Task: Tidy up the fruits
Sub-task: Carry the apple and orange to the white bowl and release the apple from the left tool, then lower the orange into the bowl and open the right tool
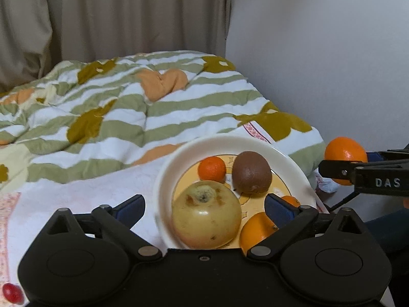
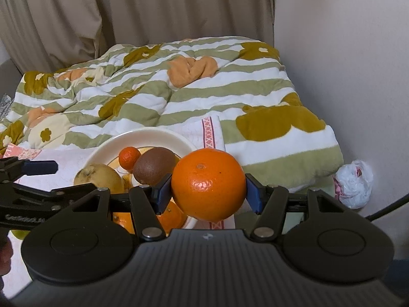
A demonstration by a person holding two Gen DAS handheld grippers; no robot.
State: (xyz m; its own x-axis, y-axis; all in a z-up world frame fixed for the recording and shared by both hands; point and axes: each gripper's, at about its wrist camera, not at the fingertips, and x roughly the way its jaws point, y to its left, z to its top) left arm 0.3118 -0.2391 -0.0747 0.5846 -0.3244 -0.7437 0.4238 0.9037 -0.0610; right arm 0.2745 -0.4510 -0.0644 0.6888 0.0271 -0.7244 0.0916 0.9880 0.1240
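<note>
A cream plate (image 1: 163, 176) (image 2: 158, 134) on a white cloth holds a yellow apple (image 1: 206, 215) (image 2: 98, 176), a brown kiwi (image 1: 251, 172) (image 2: 153, 165), a small mandarin (image 1: 212, 168) (image 2: 129, 156) and oranges (image 1: 255, 230) (image 2: 172, 216) at its near right. My left gripper (image 1: 204, 206) is open, its fingers either side of the apple just above the plate's near part. My right gripper (image 2: 208, 190) is shut on a large orange (image 2: 208, 184) (image 1: 345, 153), held in the air to the right of the plate.
A striped quilt (image 1: 122, 107) (image 2: 179, 97) lies behind the plate, with curtains and a wall beyond. A white plastic bag (image 2: 354, 184) lies on the floor at the right. A red fruit (image 1: 11, 293) lies on the cloth at the near left.
</note>
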